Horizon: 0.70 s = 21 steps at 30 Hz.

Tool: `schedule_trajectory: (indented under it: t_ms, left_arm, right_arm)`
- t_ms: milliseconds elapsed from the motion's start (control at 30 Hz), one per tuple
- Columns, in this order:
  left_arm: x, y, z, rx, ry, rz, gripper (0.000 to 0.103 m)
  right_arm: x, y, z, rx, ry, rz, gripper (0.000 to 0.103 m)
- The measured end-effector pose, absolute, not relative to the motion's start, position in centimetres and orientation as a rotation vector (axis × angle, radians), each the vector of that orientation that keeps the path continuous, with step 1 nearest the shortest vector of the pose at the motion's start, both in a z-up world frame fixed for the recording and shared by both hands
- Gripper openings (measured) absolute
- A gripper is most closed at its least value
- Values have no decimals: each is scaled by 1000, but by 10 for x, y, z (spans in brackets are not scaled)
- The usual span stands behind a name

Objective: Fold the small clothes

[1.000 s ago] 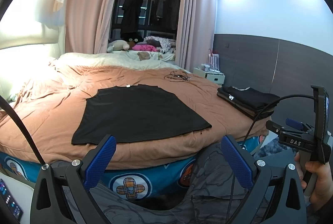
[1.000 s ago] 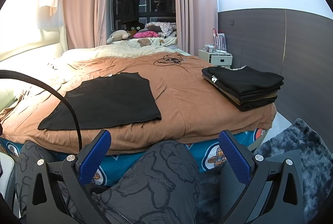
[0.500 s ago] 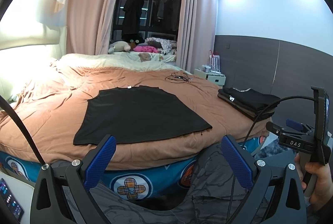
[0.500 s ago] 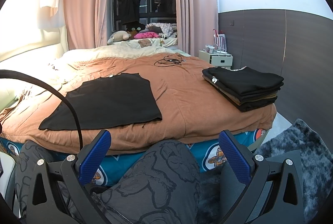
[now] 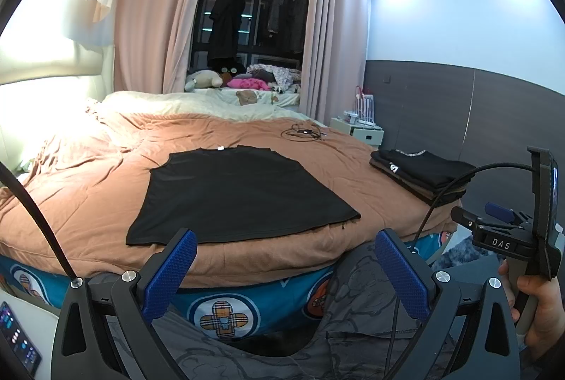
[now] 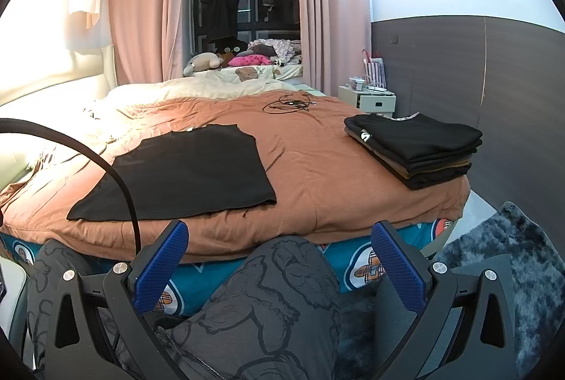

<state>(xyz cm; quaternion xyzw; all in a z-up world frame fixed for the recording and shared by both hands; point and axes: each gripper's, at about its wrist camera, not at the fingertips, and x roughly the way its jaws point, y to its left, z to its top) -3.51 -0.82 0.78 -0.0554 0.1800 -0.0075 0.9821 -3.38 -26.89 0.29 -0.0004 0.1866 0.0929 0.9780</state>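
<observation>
From the left wrist view, my left gripper stood wide apart at the bottom of the frame, blue pads gripping nothing, held low in front of the bed edge. Right behind them, centre frame, the black T-shirt lay spread flat on the brown bedspread, its hem close to the near edge of the bed. Over at the right, a stack of folded clothes sat on the bed's corner, well apart from the shirt. A tangle of black cable lay further back, upper centre. At the far right edge my right hand gripped the handle of the other gripper, though I couldn't tell its opening from here. My grey patterned trousers filled the lower middle.

From the right wrist view, my right gripper was also spread wide at the bottom, empty, with my knee between the blue pads. The black T-shirt sat left of centre, flat on the bedspread. The stack of folded clothes was at the right of the frame, near the bed's corner. A dark shaggy rug showed at the lower right.
</observation>
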Motion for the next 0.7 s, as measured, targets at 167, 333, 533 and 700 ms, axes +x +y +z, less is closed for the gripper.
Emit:
schedule_trajectory:
  t_ms: [167,333,533,700]
  left_arm:
    - [-35,-5,8,-116,367,-14,102]
    - [-29,4,8,-124,381,-10,102]
    - [-12,9,4,-132,409,-4,102]
    - [6,21,-3,-158,454,7,102]
  right_arm:
    - [-30,-270,1,13,386,194,103]
    - [-23,-267,0,7,392,205,103]
    - [-6,-258,1,-1,402,215,103]
    - [14,-249,-3,-8,434,220,103]
